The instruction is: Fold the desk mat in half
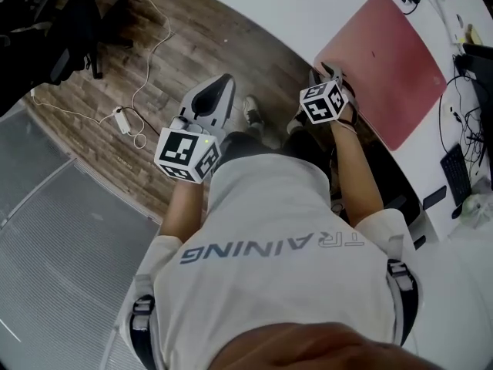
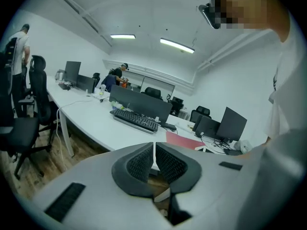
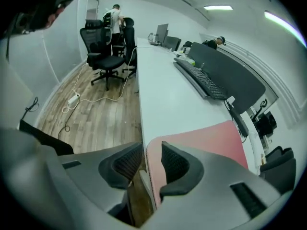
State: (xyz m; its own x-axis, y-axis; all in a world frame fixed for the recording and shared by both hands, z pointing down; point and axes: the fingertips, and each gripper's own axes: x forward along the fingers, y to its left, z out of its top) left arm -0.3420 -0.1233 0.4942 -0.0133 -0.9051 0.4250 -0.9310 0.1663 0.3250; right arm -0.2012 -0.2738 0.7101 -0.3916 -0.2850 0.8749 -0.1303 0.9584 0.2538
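A pink desk mat (image 1: 393, 68) lies flat on the white desk (image 1: 269, 6), its near corner at the desk's front edge. My right gripper (image 1: 330, 77) sits at that corner. In the right gripper view the gripper (image 3: 152, 164) is open, and the mat (image 3: 201, 140) has its near edge in the gap between the pads. My left gripper (image 1: 221, 89) hangs over the wooden floor, off the desk and left of the mat. Seen in the left gripper view, it (image 2: 154, 159) is shut with nothing in it, and the mat (image 2: 184, 139) lies far ahead.
A black keyboard (image 3: 201, 80) and dark monitors (image 3: 225, 73) stand beyond the mat. Cables and another keyboard (image 1: 456, 172) lie at the desk's right. A power strip with white cable (image 1: 123, 118) is on the floor. Office chairs (image 3: 108, 47) and people stand farther back.
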